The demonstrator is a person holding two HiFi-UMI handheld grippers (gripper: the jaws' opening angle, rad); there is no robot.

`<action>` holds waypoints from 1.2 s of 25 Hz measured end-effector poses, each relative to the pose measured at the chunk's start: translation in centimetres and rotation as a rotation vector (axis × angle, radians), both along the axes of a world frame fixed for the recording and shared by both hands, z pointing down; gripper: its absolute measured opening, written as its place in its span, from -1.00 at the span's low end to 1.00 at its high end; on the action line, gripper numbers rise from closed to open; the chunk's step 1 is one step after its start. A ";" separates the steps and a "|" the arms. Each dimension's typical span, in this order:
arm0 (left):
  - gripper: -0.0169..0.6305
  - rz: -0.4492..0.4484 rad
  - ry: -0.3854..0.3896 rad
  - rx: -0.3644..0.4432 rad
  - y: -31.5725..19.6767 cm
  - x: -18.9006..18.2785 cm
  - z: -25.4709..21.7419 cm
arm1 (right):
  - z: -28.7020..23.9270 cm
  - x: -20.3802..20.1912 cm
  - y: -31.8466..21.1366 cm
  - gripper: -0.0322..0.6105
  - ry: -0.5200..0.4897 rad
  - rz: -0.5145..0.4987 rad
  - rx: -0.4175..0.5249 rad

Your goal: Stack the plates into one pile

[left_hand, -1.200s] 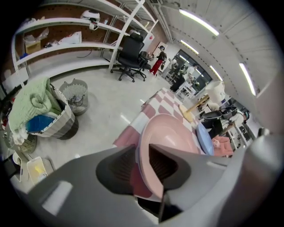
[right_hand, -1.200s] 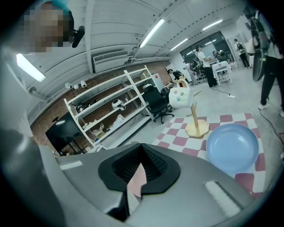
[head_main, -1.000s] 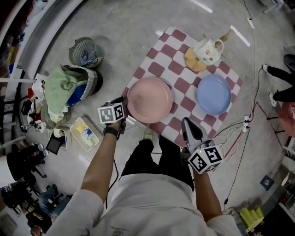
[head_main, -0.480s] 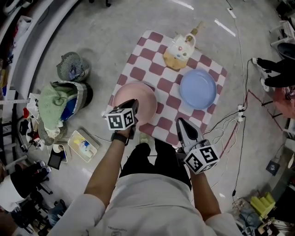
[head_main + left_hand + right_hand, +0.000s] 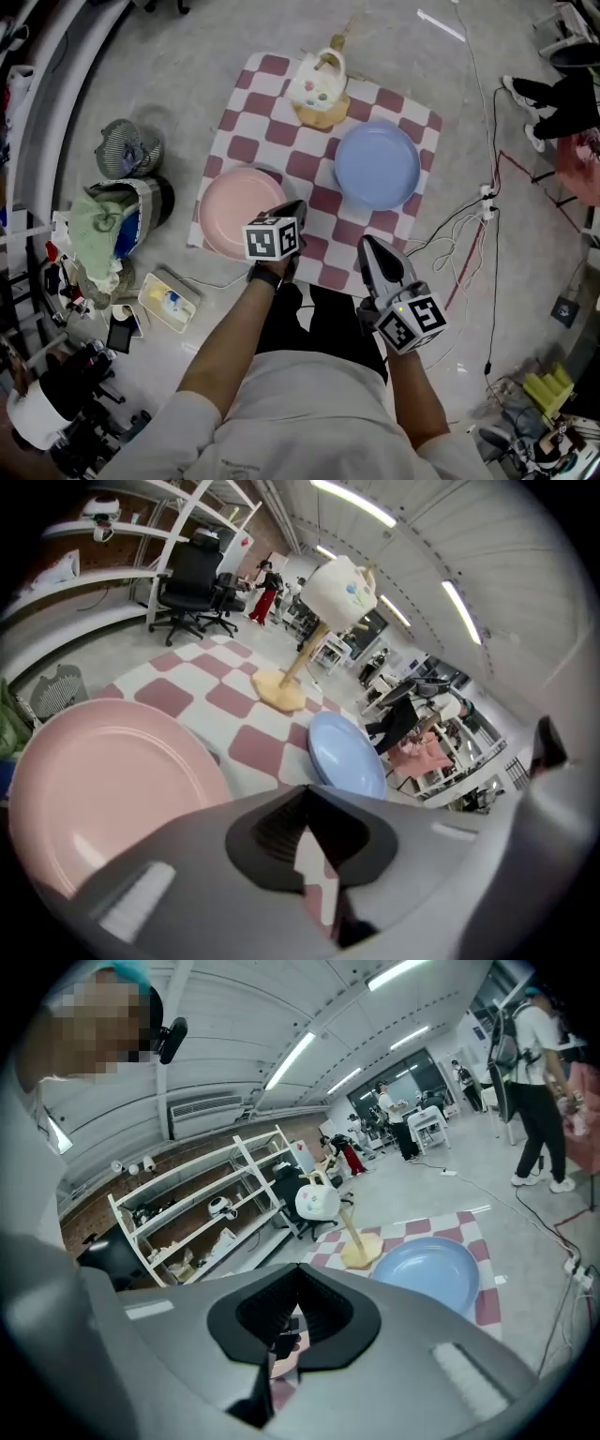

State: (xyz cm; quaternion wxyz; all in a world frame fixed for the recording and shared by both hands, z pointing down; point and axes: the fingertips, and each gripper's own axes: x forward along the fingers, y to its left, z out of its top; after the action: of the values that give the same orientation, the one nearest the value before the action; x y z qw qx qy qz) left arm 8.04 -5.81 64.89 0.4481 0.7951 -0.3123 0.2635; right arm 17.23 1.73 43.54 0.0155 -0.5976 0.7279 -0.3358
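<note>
The round pink plate (image 5: 234, 211) lies flat on the near left corner of the red and white checked cloth (image 5: 267, 103). The round blue plate (image 5: 378, 164) lies flat on the far right part of the same cloth. The two plates are apart, so there is no pile yet.

The left gripper (image 5: 294, 210) hangs just beside the right edge of the pink plate. Its two jaws are pressed together and have nothing between them. The right gripper (image 5: 370, 251) is over the near edge of the cloth, apart from both plates. Its jaws are together and empty too.

I think the job now is to pick up one plate. To do it well, open the jaws first. Slip one jaw under the rim and pinch the rim tight. Keep the plate flat and set it in the middle of the other plate.

A white round thing on a tan wooden stand (image 5: 317, 82) sits at the far edge, so stay away from it.
</note>
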 end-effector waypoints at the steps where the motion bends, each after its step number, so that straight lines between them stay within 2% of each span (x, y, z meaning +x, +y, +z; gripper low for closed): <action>1: -0.92 0.004 0.002 -0.015 0.2 1.0 0.4 | 0.2 0.7 0.1 -0.87 -0.004 0.008 -0.004; 7: -0.93 -0.010 0.015 -0.097 1.0 6.0 2.9 | 1.4 5.2 0.5 -0.87 -0.022 0.050 -0.037; 13: -0.92 -0.068 0.023 -0.172 1.1 9.0 5.3 | 2.8 8.7 0.5 -0.87 -0.040 0.078 -0.063; 20: -0.89 -0.116 0.089 -0.223 0.8 11.4 6.3 | 3.8 11.0 0.3 -0.87 -0.061 0.083 -0.087; 30: -0.84 -0.170 0.075 -0.270 -0.1 12.3 7.8 | 4.6 12.1 -1.0 -0.87 -0.080 0.067 -0.101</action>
State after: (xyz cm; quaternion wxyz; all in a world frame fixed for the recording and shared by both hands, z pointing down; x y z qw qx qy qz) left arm 20.35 -5.88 72.70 0.5829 0.7077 -0.3231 0.2345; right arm 29.30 0.69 48.12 0.0255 -0.6077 0.6884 -0.3951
